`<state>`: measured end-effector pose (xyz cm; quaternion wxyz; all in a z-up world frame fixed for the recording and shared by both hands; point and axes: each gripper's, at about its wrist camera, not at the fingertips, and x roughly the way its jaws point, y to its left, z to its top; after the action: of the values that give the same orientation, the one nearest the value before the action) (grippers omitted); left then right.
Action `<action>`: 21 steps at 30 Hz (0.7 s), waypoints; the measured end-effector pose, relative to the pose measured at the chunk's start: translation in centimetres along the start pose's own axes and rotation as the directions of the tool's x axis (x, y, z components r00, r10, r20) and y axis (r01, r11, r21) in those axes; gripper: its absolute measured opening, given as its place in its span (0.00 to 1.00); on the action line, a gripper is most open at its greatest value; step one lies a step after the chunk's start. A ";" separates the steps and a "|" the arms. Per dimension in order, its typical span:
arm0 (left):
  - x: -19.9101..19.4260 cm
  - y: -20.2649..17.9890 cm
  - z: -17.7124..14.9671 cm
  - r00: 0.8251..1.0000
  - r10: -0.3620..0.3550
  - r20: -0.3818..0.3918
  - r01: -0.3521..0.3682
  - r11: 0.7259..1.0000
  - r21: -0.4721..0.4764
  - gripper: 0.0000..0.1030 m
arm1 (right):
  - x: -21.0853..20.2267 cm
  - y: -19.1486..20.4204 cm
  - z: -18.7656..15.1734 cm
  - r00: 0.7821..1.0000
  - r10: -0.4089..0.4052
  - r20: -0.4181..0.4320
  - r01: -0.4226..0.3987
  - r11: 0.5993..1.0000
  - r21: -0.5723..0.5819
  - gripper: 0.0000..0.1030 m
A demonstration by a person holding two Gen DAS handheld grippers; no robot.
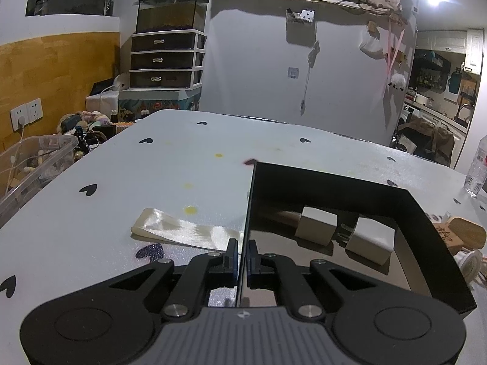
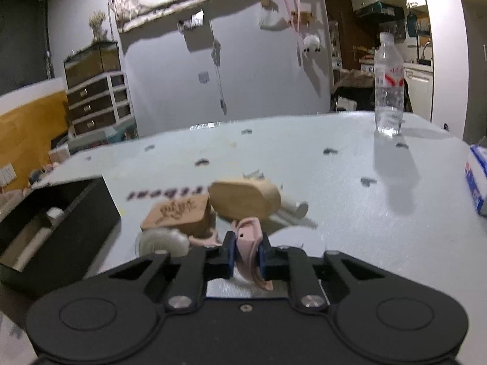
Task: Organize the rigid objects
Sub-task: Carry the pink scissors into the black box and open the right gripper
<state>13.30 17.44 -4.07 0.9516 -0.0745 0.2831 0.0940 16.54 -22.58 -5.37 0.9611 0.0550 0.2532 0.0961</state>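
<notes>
On the pale heart-printed worktop [image 1: 182, 182], the left claw [image 1: 242, 258] is pressed together on the near wall of the open black box [image 1: 426, 213], which already holds two white cube-shaped plugs [image 1: 319, 225]. Outside it, the right claw [image 2: 246, 251] pinches a pink curved plastic piece [image 2: 248, 237]; two tan wooden blocks [image 2: 243, 199] and a white round lid [image 2: 161, 241] remain, so sorting appears partly done

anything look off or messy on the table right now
Slightly. Yellow spots stain the tablecloth like dried spills, and a loose satin ribbon lies beside the black box. The wooden blocks sit in a jumbled pile outside it.
</notes>
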 end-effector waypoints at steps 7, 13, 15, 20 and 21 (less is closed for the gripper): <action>0.0 -0.1 0.0 1.000 -0.002 0.001 0.002 1.000 -0.001 0.04 | -4.2 0.1 2.7 0.989 0.033 0.147 -0.034 0.999 0.002 0.15; 0.0 0.0 -0.1 1.000 -0.006 0.002 0.006 1.000 -0.002 0.04 | -5.0 2.9 4.8 0.961 0.199 0.194 -0.193 0.980 -0.046 0.15; -0.1 0.0 -0.1 1.000 -0.008 0.003 0.008 1.000 -0.003 0.04 | -4.5 4.5 5.3 0.944 0.278 0.176 -0.269 0.960 -0.076 0.15; 0.0 0.2 0.0 1.000 -0.017 0.005 0.017 1.000 -0.001 0.04 | -1.8 10.1 5.8 0.884 0.464 0.047 -0.450 0.875 -0.175 0.15; 0.0 0.2 0.0 1.000 -0.019 0.005 0.019 1.000 -0.001 0.04 | -1.1 11.3 5.7 0.873 0.487 0.013 -0.476 0.858 -0.193 0.15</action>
<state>13.24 17.64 -4.11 0.9531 -0.0773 0.2799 0.0854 16.66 -12.15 1.80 0.9147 0.0303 0.1920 0.3544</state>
